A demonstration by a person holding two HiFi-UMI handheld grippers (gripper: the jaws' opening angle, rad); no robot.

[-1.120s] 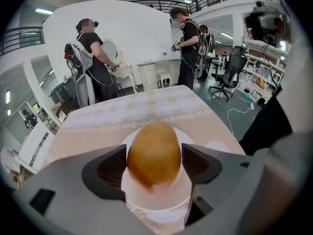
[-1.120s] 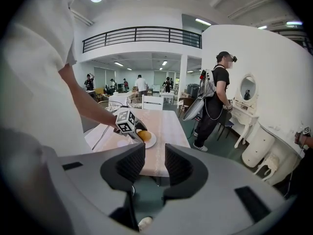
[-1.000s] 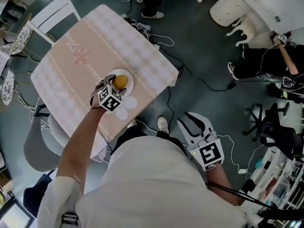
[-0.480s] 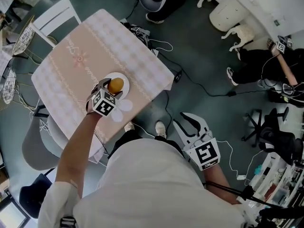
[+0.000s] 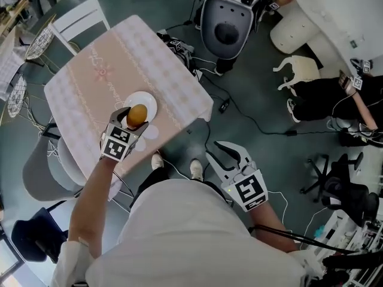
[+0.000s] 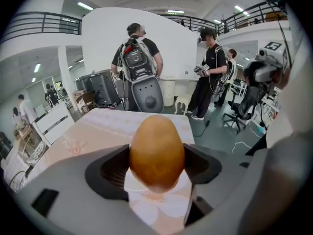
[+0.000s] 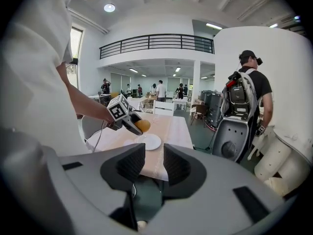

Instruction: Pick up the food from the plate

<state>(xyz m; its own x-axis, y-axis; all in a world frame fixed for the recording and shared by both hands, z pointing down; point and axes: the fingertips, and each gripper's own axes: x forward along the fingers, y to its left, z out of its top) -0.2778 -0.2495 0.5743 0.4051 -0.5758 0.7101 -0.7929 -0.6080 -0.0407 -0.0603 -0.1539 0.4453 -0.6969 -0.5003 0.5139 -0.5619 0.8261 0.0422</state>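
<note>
The left gripper's (image 5: 135, 122) jaws were clenched on either side of an egg-shaped, golden-brown food item (image 6: 156, 151). Whether it was a bun or a fruit, the views did not settle. The food hung clear of the white plate (image 5: 149, 101), just above the plate's near edge, and the right gripper view showed this from the side. The right gripper (image 7: 154, 166) had its jaws parted with nothing between them. It was held low over the floor (image 5: 257, 70), well apart from the table. The marker cube (image 5: 116, 148) on the left gripper bore black-and-white square patterns, and the right gripper's cube bore the same.

The plate sat near the front edge of a square table under a pale pink tablecloth (image 5: 99, 70). The cloth had a checked border, lines of scrollwork and a white flower printed just beside the plate. A grey chair (image 5: 42, 175) stood at the table's near left side, and a white slatted chair (image 5: 75, 18) stood at its far corner. The floor was dark grey-green, with cables (image 5: 251, 109) trailing across it past the table.

Farther off, a person carrying a grey pod-shaped pack (image 6: 139, 65) stood beyond the table, beside another person in black (image 6: 210, 67). Behind them were a curved white wall, a railed balcony (image 7: 156, 42) and round ceiling lights.
</note>
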